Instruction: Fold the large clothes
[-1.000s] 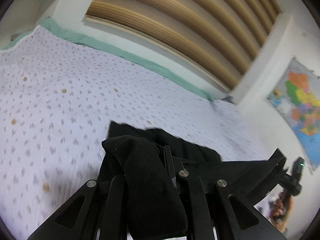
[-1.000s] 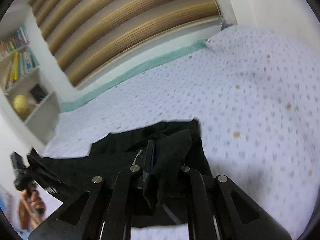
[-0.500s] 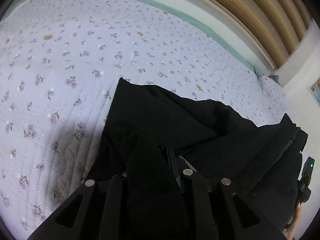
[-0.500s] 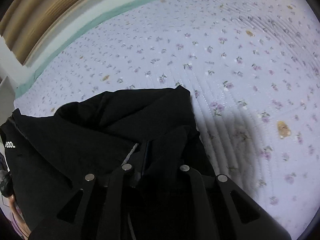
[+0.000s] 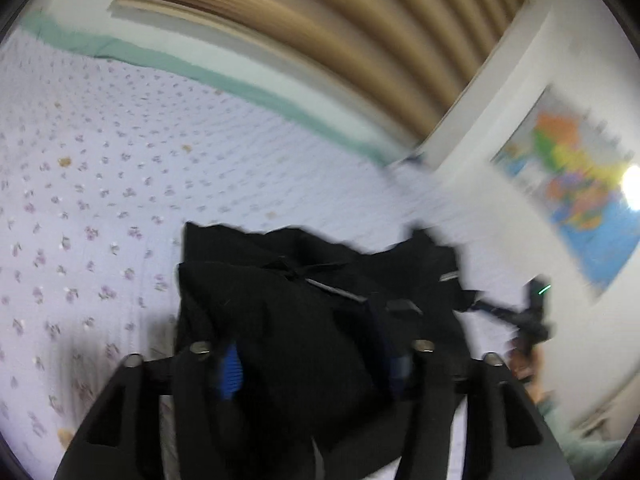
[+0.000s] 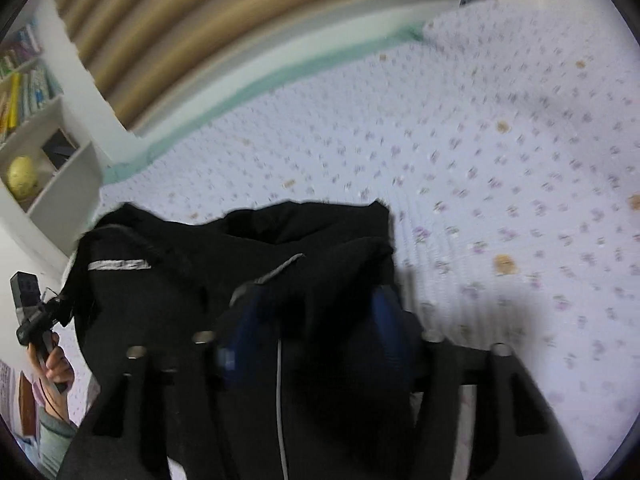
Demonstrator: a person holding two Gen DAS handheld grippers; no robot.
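Both grippers [image 5: 316, 364] [image 6: 312, 344] now wide apart

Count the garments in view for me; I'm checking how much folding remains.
1: a black garment, draped across the left claw and right claw above the floral bedspread. Others may lie out of view.

A bed [image 5: 120, 184] carries everything here; a pale lilac quilted cover [image 6: 500, 168] sprinkled with small purple flowers and a few tan blotches lies directly on it; a mint-green strip [image 5: 248, 84] edges the far side below the slatted headboard [image 5: 340, 28]; a black garment [image 6: 256, 248] is bunched over the near part of the cover, though blur hides how much of it touches.
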